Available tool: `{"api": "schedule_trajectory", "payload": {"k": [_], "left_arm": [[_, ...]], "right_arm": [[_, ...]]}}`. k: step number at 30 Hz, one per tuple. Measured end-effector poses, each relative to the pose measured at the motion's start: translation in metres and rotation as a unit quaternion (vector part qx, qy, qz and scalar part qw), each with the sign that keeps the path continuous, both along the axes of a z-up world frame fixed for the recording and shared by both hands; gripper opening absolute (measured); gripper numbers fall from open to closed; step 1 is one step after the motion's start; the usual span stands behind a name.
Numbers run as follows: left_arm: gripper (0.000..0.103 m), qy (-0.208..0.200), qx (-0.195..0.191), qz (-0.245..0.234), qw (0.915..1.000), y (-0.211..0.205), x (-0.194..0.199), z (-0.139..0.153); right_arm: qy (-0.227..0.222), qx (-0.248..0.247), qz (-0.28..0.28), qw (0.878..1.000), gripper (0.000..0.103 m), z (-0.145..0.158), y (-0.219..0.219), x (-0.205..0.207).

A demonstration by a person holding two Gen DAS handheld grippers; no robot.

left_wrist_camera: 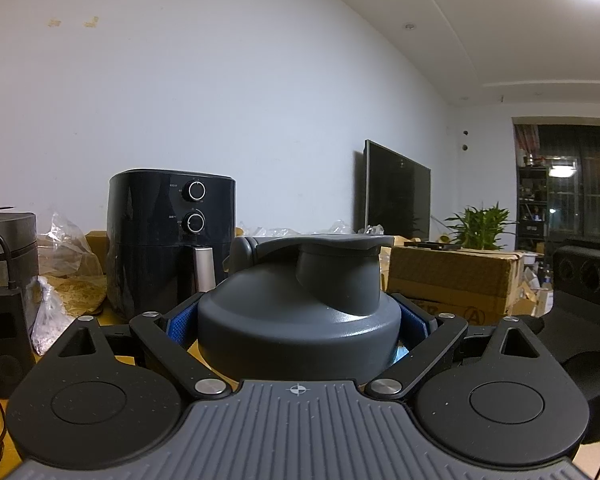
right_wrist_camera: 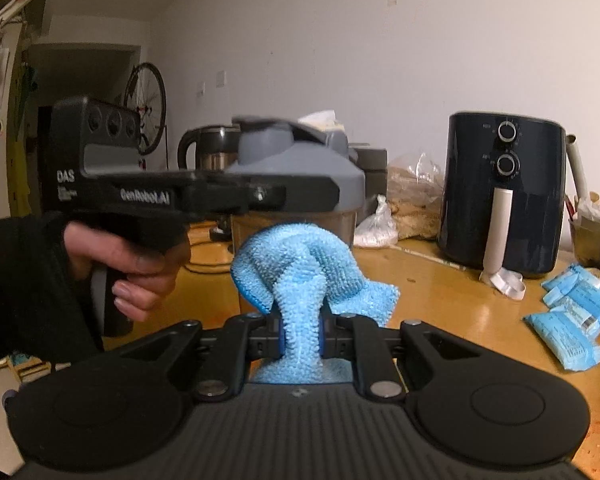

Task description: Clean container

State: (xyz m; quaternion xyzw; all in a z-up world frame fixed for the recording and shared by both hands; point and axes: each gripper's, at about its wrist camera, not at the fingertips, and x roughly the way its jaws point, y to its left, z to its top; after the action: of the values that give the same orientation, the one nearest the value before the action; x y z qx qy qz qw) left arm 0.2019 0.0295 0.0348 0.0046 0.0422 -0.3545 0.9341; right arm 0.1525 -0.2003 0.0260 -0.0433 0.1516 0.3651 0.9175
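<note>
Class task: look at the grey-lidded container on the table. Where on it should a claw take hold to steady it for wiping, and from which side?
Grip the grey lid across its round lower band, coming in level from the side, as the left claw does. The band is wide and even, while the spout above is narrow and lopsided. That probably leaves the clear body free for the blue cloth.

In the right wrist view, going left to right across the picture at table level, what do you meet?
Hand on the left gripper's handle → blue cloth pinched in the right gripper, in front of the grey-lidded container → plastic bag → black air fryer → blue packets.
</note>
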Motion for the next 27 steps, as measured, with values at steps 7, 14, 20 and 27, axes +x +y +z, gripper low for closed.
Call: {"api": "schedule_trajectory", "payload": {"k": [7, 14, 20, 27], "left_arm": [[0.095, 0.0, 0.0, 0.001, 1.0, 0.0, 0.0, 0.0], [0.095, -0.001, -0.001, 0.003, 1.0, -0.001, -0.001, 0.0], [0.095, -0.001, 0.0, 0.004, 1.0, -0.002, -0.001, 0.0], [0.095, -0.001, -0.001, 0.004, 1.0, -0.003, -0.001, 0.002]], "right_arm": [[0.035, -0.029, 0.001, 0.999, 0.007, -0.014, 0.005, 0.009], [0.064, -0.059, 0.015, 0.996, 0.007, -0.031, 0.01, 0.019], [0.085, -0.095, 0.023, 0.992, 0.007, -0.042, 0.018, 0.025], [0.079, -0.139, 0.025, 0.987, 0.007, -0.043, 0.028, 0.025]]}}
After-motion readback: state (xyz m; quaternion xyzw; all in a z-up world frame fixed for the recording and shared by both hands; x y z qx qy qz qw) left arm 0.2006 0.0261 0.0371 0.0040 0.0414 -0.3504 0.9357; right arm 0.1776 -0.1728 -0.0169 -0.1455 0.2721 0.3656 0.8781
